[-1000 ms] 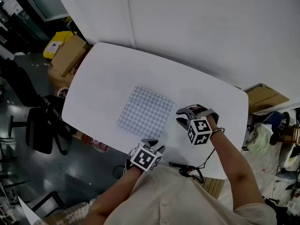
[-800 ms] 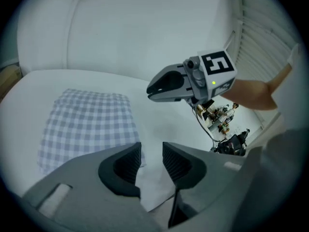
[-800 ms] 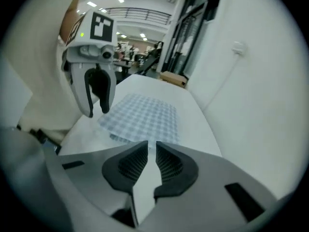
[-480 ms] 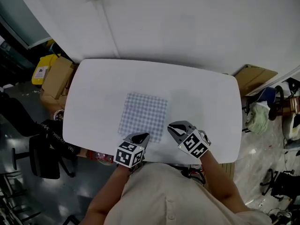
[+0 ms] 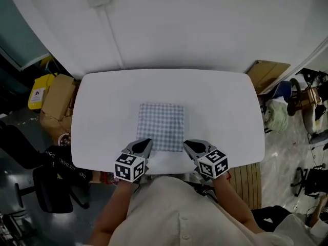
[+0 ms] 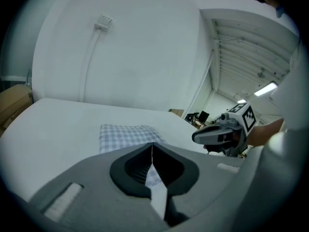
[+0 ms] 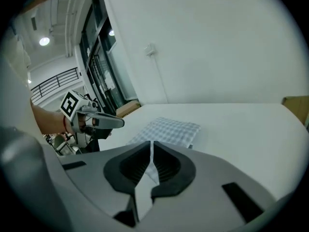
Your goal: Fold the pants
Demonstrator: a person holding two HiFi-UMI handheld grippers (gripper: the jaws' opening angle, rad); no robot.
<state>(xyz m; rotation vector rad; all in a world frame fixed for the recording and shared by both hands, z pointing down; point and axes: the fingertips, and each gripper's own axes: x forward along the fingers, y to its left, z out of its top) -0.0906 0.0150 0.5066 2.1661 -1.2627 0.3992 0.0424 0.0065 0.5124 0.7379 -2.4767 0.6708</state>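
Drawn back from the pants [image 5: 161, 126], left gripper [image 5: 146, 143] and right gripper [image 5: 188, 145] are hovering at lower centre, jaws just closed, empty

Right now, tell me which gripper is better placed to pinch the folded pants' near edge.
Left, narrowly: the left gripper, shut and empty, lines up with the near-left corner of the pants. The right gripper, jaws just closed on nothing, sits just off the right corner.

Pants [image 5: 161, 126] lie on the table [image 5: 225, 101], left claw [image 5: 145, 143] and right claw [image 5: 187, 144] at their near corners.
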